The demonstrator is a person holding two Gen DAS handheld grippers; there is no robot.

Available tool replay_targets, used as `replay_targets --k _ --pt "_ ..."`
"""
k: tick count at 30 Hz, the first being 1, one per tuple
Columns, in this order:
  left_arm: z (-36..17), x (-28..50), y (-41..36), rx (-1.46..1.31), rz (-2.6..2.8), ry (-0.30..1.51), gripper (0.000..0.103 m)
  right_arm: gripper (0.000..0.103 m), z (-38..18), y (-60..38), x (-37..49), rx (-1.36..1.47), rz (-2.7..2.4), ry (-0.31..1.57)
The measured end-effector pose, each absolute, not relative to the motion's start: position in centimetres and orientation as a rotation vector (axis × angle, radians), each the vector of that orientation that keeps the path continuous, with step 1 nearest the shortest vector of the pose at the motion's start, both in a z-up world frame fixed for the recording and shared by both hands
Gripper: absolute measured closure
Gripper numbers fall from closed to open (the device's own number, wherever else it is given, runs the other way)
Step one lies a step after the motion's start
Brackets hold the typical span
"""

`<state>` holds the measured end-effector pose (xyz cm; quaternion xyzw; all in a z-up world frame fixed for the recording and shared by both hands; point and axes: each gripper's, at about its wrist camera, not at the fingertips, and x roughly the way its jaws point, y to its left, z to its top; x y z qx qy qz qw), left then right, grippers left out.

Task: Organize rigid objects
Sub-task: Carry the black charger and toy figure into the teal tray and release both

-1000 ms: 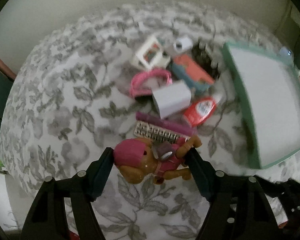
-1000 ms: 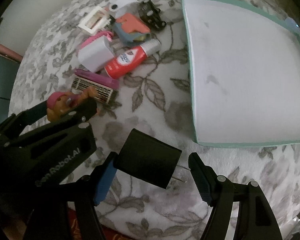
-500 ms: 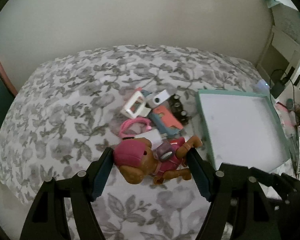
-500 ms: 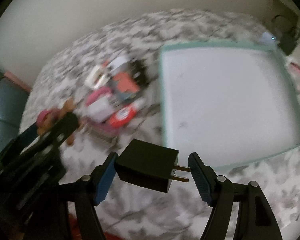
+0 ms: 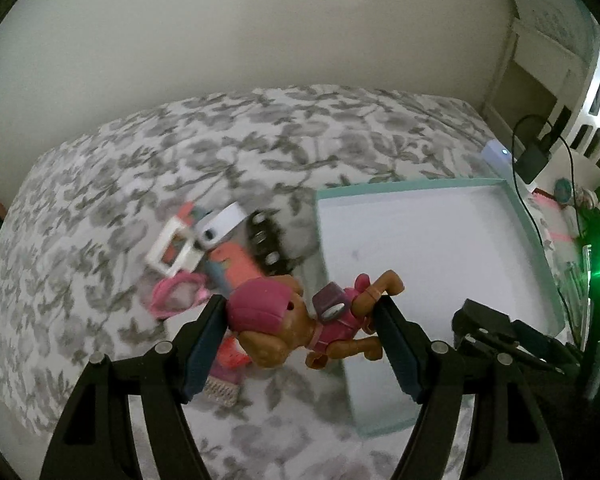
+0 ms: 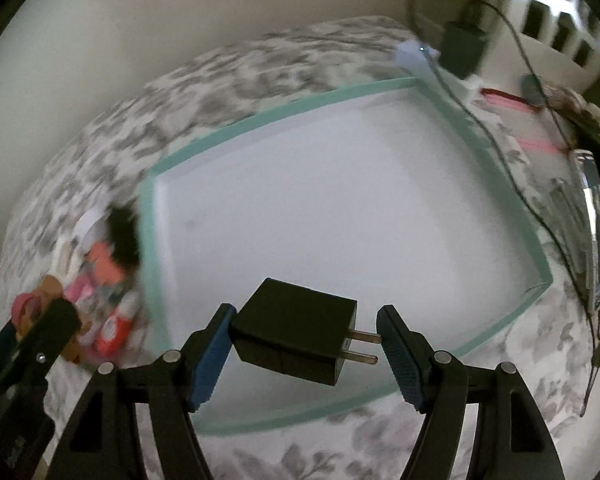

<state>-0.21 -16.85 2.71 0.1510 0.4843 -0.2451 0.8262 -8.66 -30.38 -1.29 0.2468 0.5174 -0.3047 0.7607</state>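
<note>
Gripping a brown toy dog (image 5: 296, 332) in pink clothes, the left tongs (image 5: 300, 340) hold it sideways between the blue pads, its pink-capped head against the left pad and its hind end against the right one. Below the dog lie the flowered bed cover (image 5: 100, 240) and the near left edge of a shallow teal-rimmed tray (image 5: 380, 428), whose white floor spreads ahead and to the right of these tongs. Ahead and to the left of them a small heap rests on the bed: a white frame (image 5: 172, 246), a white ring-shaped piece (image 5: 220, 224), a coral and blue toy (image 5: 236, 268), a black piece (image 5: 268, 240) and a pink band (image 5: 178, 294), all blurred. The black frame of the other tool (image 5: 500, 336) shows at lower right.

The right tongs (image 6: 304, 344) are clamped on a black plug adapter (image 6: 296, 340), the left pad on its body and the two metal prongs (image 6: 360, 346) pointing at the right pad; whether the prong tips touch that pad cannot be told. The adapter hangs above the near part of the tray (image 6: 260, 120). To the left of these tongs the other tool (image 6: 32, 340) shows with the dog (image 6: 48, 288), beside the blurred heap (image 6: 108, 268)
</note>
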Motion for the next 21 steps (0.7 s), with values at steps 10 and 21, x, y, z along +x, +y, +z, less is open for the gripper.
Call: replay_targets --k 10,21 --pt "1.0 0.5 -22.6 0.332 -0.589 1.023 0.027 0.028 -2.0 -34.6 -8.9 0.527 -0.813 1.055" --pt "-0.6 1.1 -24.2 0.332 -0.617 1.043 0.027 0.028 -3.8 -37.0 -8.9 0.457 -0.869 1.078"
